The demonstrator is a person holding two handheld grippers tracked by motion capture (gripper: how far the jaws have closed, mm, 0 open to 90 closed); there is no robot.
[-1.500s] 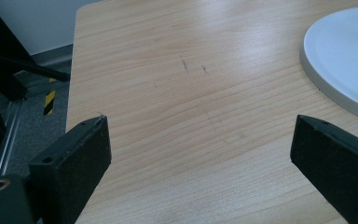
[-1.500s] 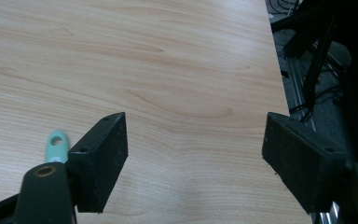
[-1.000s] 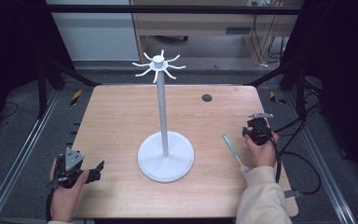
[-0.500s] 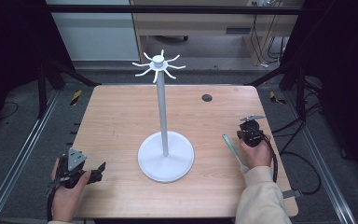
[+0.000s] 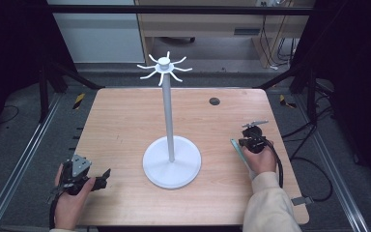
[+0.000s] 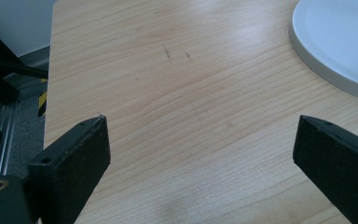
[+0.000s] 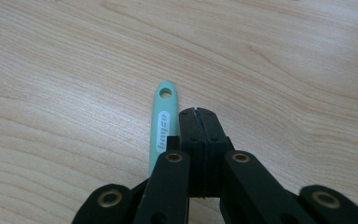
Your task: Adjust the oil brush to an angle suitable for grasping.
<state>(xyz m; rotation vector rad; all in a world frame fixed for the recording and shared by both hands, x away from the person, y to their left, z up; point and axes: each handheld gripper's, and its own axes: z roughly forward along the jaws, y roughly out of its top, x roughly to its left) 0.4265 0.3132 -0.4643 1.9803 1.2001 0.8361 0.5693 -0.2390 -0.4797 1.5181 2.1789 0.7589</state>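
Most of the pale green plastic handle with a hanging hole [image 7: 162, 122] is hidden: in the right gripper view its lower end runs under the black linkage, so what tool it belongs to cannot be told. It lies flat on the light wooden table [image 5: 125, 125], just beside the right gripper [image 7: 198, 113], on the side toward the white metal hanger stand with a round base [image 5: 171, 162]. That gripper's jaws are pressed together, holding nothing. The left gripper [image 6: 200, 154], near the table's front left corner, has its jaws spread wide over bare wood.
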